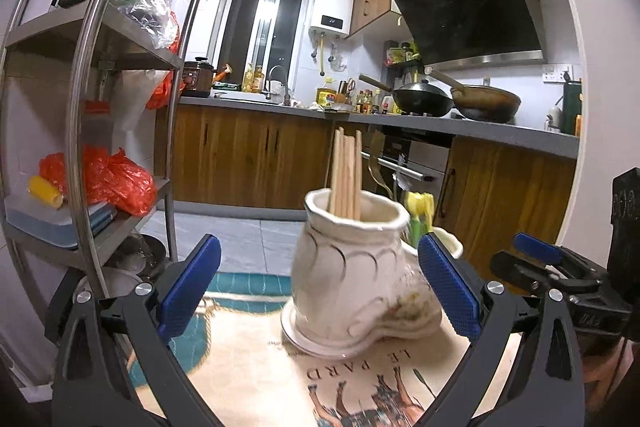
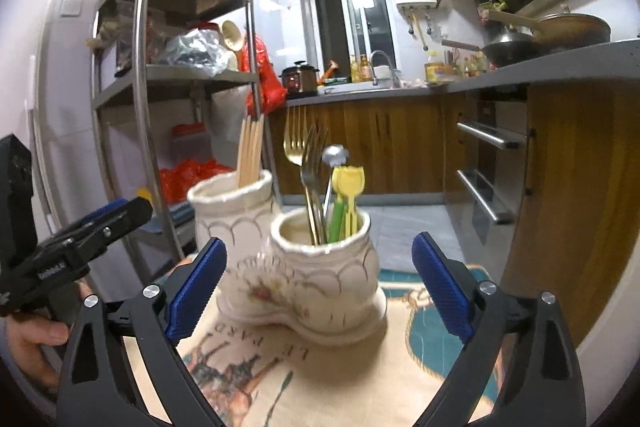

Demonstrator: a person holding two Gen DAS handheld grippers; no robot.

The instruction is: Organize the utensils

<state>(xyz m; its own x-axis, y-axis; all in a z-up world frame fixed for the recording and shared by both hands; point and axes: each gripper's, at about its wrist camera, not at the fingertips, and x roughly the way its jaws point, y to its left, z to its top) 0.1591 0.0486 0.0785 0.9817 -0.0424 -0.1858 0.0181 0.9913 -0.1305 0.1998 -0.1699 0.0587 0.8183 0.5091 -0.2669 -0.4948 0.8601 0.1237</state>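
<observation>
Two ceramic boot-shaped holders stand touching on a printed cloth (image 2: pixel 248 387). Left holder (image 1: pixel 340 267) carries wooden chopsticks (image 1: pixel 346 175), upright. Right holder (image 2: pixel 326 267) carries a gold fork (image 2: pixel 295 143), a silver fork (image 2: pixel 310 179), a silver spoon (image 2: pixel 335 155), yellow-green plastic utensils (image 2: pixel 347 195). Left gripper (image 1: pixel 320 291) jaws spread wide, nothing clamped, holder between them. Right gripper (image 2: pixel 320 287) likewise spread wide, empty.
</observation>
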